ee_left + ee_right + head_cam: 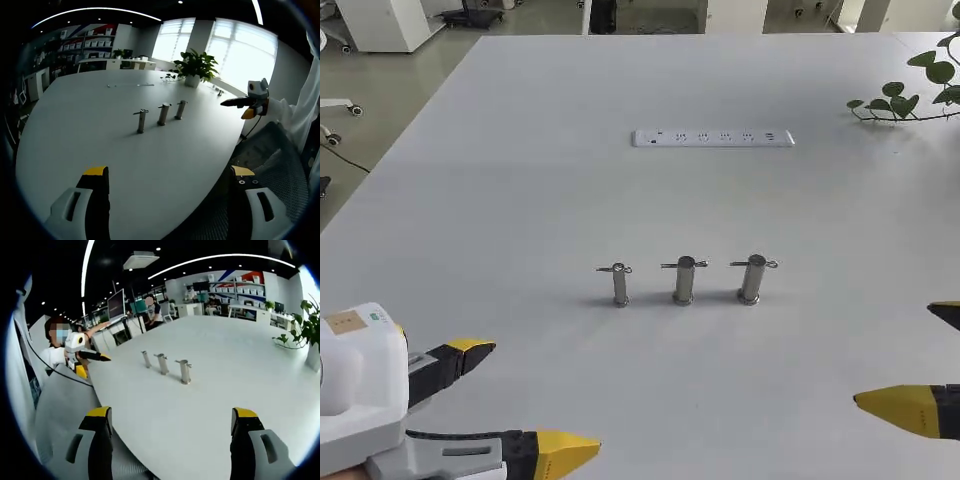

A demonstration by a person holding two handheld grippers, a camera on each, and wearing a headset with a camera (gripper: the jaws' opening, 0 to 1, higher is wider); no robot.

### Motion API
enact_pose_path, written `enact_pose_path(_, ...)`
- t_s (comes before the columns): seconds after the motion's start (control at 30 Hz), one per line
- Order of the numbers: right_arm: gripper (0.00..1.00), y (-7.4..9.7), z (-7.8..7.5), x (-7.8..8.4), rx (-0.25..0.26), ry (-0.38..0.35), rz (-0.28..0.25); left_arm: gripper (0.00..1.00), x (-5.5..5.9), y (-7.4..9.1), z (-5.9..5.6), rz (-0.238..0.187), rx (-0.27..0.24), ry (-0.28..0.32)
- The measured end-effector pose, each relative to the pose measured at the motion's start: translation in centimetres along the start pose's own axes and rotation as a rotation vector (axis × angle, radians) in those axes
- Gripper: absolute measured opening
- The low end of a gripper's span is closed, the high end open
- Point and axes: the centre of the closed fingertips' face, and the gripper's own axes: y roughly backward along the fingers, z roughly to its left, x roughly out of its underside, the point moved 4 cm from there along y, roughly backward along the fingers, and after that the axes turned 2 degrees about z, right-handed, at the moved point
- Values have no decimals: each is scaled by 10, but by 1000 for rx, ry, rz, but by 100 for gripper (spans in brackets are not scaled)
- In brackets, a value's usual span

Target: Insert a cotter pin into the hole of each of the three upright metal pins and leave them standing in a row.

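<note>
Three upright metal pins stand in a row on the white table: the left pin [620, 283], the middle pin [684, 279] and the right pin [752, 278]. Each carries a cotter pin through its top, such as the one [613, 268] on the left pin. The row also shows in the left gripper view [161, 114] and the right gripper view [163, 363]. My left gripper [530, 400] is open near the table's front left, with nothing between its jaws. My right gripper [935, 362] is open at the front right edge, also holding nothing. Both are well short of the pins.
A white power strip [713, 138] lies further back on the table. A leafy plant [915, 92] reaches in at the far right. The table edge [100, 395] runs close to both grippers. A person sits by the table in the right gripper view.
</note>
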Motion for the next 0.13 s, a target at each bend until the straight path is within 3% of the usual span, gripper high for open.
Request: enact_pose_path(0.13, 97, -4, 1, 2, -3, -7, 16, 99, -1, 0, -1, 2, 3, 7)
